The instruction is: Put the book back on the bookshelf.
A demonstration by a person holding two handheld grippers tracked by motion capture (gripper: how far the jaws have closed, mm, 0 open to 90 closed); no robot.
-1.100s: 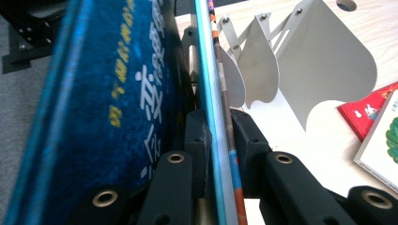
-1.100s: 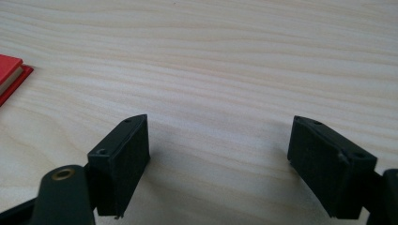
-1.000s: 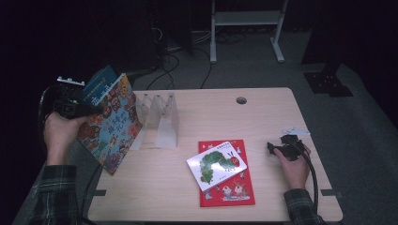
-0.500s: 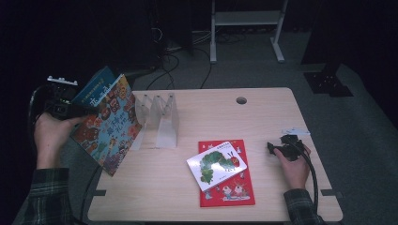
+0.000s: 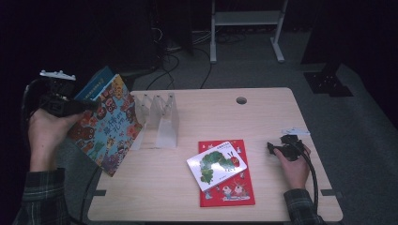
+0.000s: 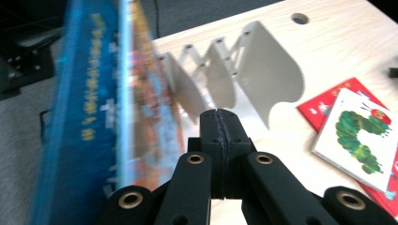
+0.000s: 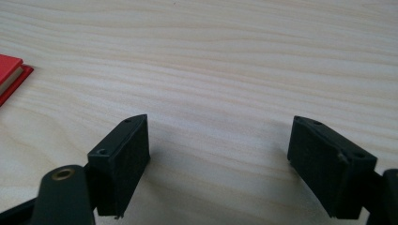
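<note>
- From the high view, the left gripper (image 5: pixel 87 106) is raised off the tabletop's left edge, gripping a colourful picture book (image 5: pixel 107 127) and a blue book (image 5: pixel 96 83) behind it; both hang tilted, beside the white accordion book rack (image 5: pixel 159 119) near the far left corner.
- The left gripper view adds the detail: its jaws are pressed together with no gap, having just closed, and the two books stand blurred at their left, so the exact spot of the grip is not clear there. The rack's curved dividers (image 6: pixel 263 70) show close behind.
- A caterpillar book (image 5: pixel 217 164) lies on a red book (image 5: pixel 230 187) near the tabletop's (image 5: pixel 263 117) front edge, right of centre.
- The right gripper (image 5: pixel 271 149) rests near the right edge in the person's hand; the right gripper view (image 7: pixel 218 159) shows the jaws spread wide over bare wood, grasping nothing, with the red book's corner (image 7: pixel 11 75) at the left.
</note>
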